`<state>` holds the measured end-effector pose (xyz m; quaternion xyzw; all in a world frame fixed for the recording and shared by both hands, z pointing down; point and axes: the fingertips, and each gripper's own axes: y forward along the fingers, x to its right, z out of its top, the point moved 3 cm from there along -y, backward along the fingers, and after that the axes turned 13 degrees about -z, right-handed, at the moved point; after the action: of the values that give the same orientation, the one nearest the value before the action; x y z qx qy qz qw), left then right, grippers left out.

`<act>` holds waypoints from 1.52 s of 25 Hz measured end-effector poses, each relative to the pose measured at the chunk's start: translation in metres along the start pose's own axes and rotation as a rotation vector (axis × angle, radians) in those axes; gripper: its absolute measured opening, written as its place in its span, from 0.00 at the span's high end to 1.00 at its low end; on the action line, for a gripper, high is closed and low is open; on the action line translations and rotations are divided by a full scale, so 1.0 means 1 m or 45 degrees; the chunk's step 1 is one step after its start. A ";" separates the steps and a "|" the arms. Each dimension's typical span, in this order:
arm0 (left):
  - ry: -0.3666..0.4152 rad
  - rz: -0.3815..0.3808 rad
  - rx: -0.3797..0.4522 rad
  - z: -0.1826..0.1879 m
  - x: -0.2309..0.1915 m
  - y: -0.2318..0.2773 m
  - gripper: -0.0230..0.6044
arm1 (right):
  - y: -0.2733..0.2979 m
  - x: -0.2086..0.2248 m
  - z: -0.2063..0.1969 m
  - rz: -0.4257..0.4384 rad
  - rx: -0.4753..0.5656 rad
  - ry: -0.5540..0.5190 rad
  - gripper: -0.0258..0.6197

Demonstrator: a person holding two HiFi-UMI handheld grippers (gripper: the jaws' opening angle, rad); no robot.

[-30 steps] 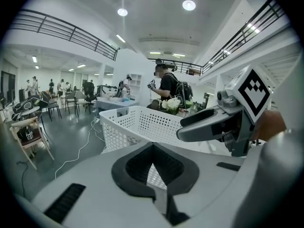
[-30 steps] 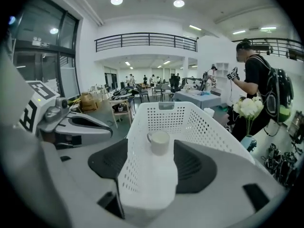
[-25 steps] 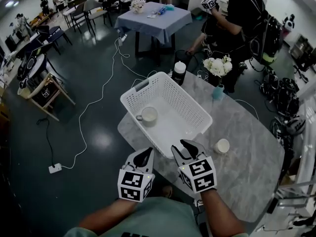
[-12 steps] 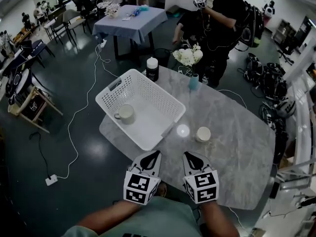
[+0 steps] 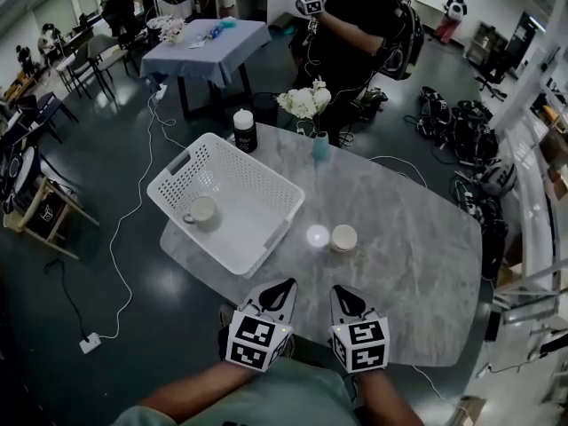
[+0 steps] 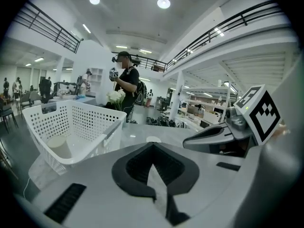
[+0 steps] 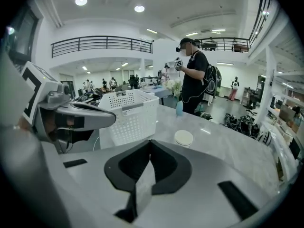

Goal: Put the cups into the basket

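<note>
A white perforated basket [image 5: 232,201] stands on the left part of the grey marble table [image 5: 417,264]. One cream cup [image 5: 201,210] sits inside it, and it also shows in the basket [image 6: 71,122] as the cup [image 6: 58,145]. A second cream cup [image 5: 343,238] stands on the table just right of the basket, ahead of my right gripper as the cup [image 7: 183,137]. My left gripper [image 5: 282,289] and right gripper [image 5: 342,296] hover side by side at the table's near edge, both shut with nothing between their fingers. Neither touches a cup.
A vase of white flowers [image 5: 311,114] and a black bottle with a white cap [image 5: 243,131] stand at the table's far edge. A person [image 5: 355,25] stands beyond it. A lamp's glare [image 5: 317,235] lies beside the loose cup. Cables run over the floor on the left.
Both grippers have drawn back from the basket's near rim to the table's near edge. The right jaws, slightly apart before, have closed empty. The cups have kept their places.
</note>
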<state>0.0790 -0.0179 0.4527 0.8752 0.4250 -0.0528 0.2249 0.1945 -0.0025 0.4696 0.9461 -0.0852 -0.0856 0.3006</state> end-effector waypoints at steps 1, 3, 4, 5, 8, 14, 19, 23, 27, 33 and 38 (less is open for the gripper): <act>0.002 -0.005 -0.007 -0.001 0.001 0.002 0.96 | 0.000 0.001 -0.002 -0.005 -0.002 0.007 0.93; 0.006 -0.011 -0.016 -0.003 0.003 0.005 0.96 | -0.001 0.002 -0.005 -0.010 -0.007 0.018 0.93; 0.008 -0.013 -0.019 -0.003 0.004 0.006 0.96 | 0.000 0.003 -0.006 -0.013 -0.009 0.020 0.93; 0.009 -0.014 -0.021 -0.004 0.004 0.007 0.96 | 0.000 0.004 -0.008 -0.017 -0.011 0.020 0.93; 0.012 -0.017 -0.025 -0.004 0.005 0.010 0.96 | 0.001 0.007 -0.011 -0.025 -0.014 0.027 0.93; 0.005 -0.017 -0.028 -0.005 0.002 0.010 0.96 | 0.006 0.008 -0.012 -0.043 -0.021 0.038 0.93; -0.009 -0.006 -0.028 -0.003 -0.002 0.014 0.96 | 0.012 0.017 -0.015 -0.076 -0.030 0.055 0.93; -0.008 0.000 -0.040 -0.002 -0.009 0.025 0.96 | 0.025 0.030 -0.019 -0.132 -0.033 0.062 0.93; -0.008 0.014 -0.077 -0.006 -0.016 0.040 0.96 | 0.042 0.045 -0.023 -0.188 -0.052 0.063 0.93; -0.006 0.042 -0.116 -0.007 -0.025 0.057 0.96 | 0.066 0.060 -0.026 -0.210 -0.076 0.069 0.93; 0.008 0.066 -0.134 -0.010 -0.038 0.073 0.96 | 0.088 0.066 -0.026 -0.211 -0.096 0.107 0.88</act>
<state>0.1095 -0.0801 0.4980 0.8731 0.4051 -0.0218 0.2705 0.2546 -0.0730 0.5339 0.9406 0.0092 -0.0734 0.3314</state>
